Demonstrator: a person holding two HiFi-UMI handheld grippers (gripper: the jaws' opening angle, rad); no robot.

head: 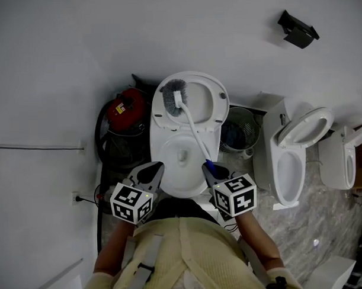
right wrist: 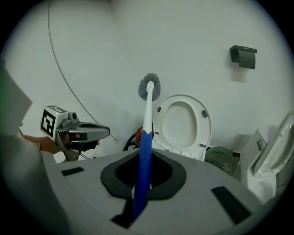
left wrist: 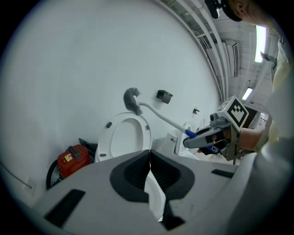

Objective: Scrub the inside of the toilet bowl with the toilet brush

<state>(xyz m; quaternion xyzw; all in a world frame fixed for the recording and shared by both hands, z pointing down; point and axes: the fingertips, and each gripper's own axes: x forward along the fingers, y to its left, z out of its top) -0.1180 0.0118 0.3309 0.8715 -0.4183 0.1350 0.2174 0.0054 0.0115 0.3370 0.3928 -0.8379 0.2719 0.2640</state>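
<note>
**Holding the brush aloft, short of the first stroke**

Clamps the blue grip of the toilet brush (right wrist: 147,124) between the closed jaws of the right gripper (right wrist: 143,179). Shows the left gripper (left wrist: 149,170) with jaws pressed together on nothing, idle near the lower left of the frame's centre in the head view. Follows the white shaft up to the grey bristle head, at upper centre of the head view, in front of the raised seat (head: 208,101) and well above the toilet bowl (head: 161,162).

Reads as the approach step, with scrubbing apparently not begun. Calls next for tipping the bristle head down into the bowl, then sweeping it around the inner wall without knocking the seat.

Gives, in the head view only, the open inside of the bowl, low between the two grippers, and a second toilet (head: 275,149) at right. Gives, in the right gripper view only, the bite on the grip, with the bristles against bare wall left of the seat and so probably touching nothing. Gives, in the left gripper view only, the brush side-on, slanting up towards the upper left.
</note>
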